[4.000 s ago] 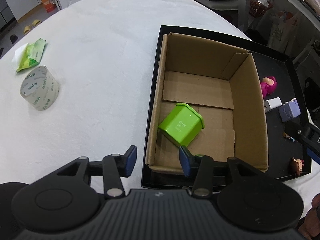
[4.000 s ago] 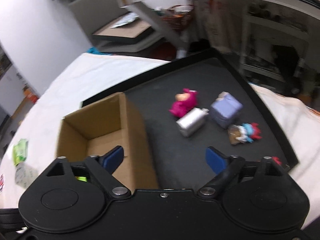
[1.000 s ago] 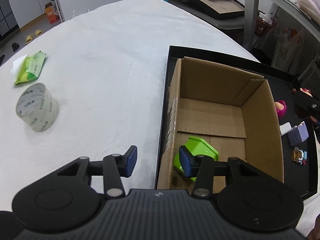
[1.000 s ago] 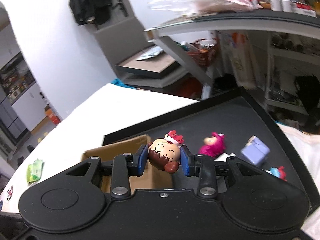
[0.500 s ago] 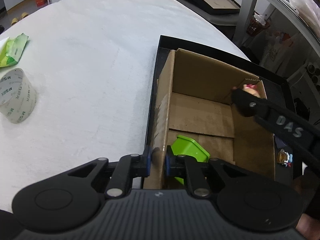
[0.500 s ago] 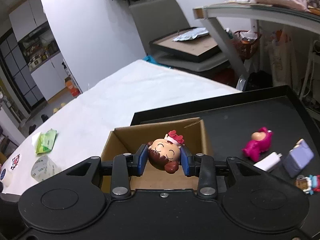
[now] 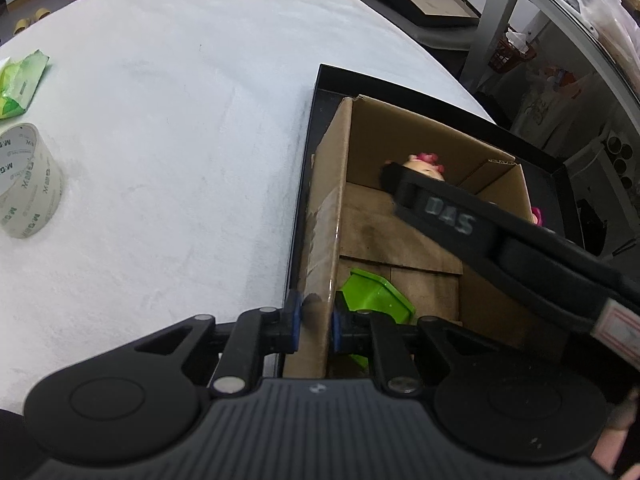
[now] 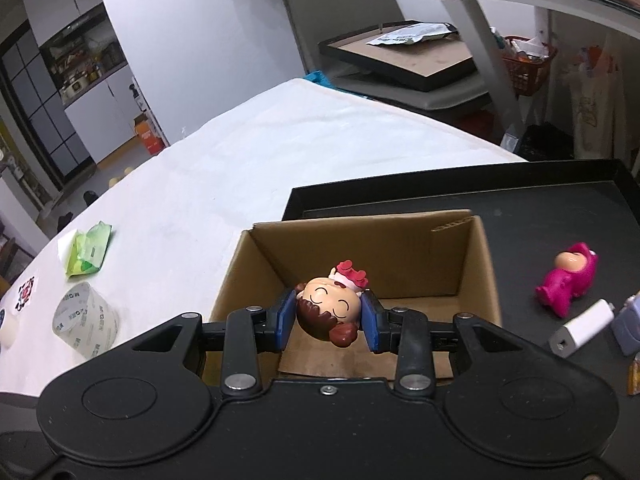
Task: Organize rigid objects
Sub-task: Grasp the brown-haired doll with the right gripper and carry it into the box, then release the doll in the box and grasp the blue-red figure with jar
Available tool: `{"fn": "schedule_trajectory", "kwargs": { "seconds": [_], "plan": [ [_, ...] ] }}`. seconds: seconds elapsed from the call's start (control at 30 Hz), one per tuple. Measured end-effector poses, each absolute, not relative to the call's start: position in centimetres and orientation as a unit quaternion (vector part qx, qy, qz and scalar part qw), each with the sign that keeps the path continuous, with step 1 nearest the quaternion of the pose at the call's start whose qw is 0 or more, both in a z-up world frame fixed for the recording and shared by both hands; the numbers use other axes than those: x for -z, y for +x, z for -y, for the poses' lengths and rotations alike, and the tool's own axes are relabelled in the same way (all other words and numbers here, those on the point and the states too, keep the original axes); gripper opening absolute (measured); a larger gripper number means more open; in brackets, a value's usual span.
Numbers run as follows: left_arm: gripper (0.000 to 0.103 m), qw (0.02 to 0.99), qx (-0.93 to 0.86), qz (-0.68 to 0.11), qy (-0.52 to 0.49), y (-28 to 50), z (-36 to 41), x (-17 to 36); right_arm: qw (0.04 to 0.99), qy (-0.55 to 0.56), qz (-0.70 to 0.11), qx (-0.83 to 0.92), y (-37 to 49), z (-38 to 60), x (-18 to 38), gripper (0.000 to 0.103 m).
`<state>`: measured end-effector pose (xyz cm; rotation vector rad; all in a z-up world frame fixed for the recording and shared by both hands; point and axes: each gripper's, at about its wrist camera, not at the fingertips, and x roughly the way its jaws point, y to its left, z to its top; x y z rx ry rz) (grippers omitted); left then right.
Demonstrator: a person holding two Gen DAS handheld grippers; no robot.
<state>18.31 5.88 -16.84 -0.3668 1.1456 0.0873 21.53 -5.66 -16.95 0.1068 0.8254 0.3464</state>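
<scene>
Over at the left edge of the white-clothed table (image 8: 248,152), a green wipes packet (image 8: 89,254) and a clear roll of packing tape (image 8: 86,326) sit side by side, not part of the current step. Moving right, the left gripper (image 7: 314,322) is pinched narrow on the near-left wall of the open brown cardboard box (image 7: 324,216), steadying it on the shallow black tray (image 8: 560,216). That is new: a second ago its fingers stood apart, straddling the wall without clamping. Inside the box, at the near end, lies a lime-green plastic cube container (image 7: 374,290), tipped on its side.

Now the action: the right gripper (image 8: 329,316) holds a small cartoon doll figurine with brown hair and a red bow (image 8: 330,308) squeezed between its blue pads, hanging over the box's open mouth. A second ago it was up above the tray, short of the box; four seconds ago it was empty.

The step is the drop-off, I'd say. Next it needs to lower a little and part the fingers so the doll lands on the box floor.

Further right on the tray wait a magenta bear figurine (image 8: 568,276), a white charger block (image 8: 582,326) and a lavender cube (image 8: 630,326).
</scene>
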Motion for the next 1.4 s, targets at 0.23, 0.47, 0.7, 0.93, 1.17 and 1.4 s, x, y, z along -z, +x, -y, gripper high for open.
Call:
{"fn": "schedule_trajectory", "kwargs": {
  "seconds": [0.23,0.47,0.7,0.93,1.17,1.4],
  "plan": [
    [0.015,0.819,-0.040,-0.542,-0.183,18.4,-6.2,16.9,0.889,0.053,-0.417,-0.183,22.7,3.9,18.0,0.036],
    [0.015,0.818,-0.048,-0.546,-0.174,18.4,-5.8,16.5,0.884,0.055,-0.425,-0.187,22.3,3.9,18.1,0.045],
    [0.017,0.821,-0.063,-0.545,-0.159,18.5,-5.3,15.7,0.882,0.083,-0.425,-0.183,22.0,5.3,17.3,0.046],
    [0.019,0.821,-0.080,-0.548,-0.139,18.6,-4.5,15.2,0.887,0.100,-0.414,-0.178,21.0,6.6,15.9,0.052],
    [0.021,0.813,-0.096,-0.561,-0.122,18.6,-3.7,15.5,0.891,0.119,-0.408,-0.158,20.3,9.0,14.6,0.060],
    [0.025,0.810,-0.113,-0.568,-0.093,18.7,-2.2,15.4,0.902,0.134,-0.400,-0.097,19.6,12.3,13.5,0.077]
  ]
}}
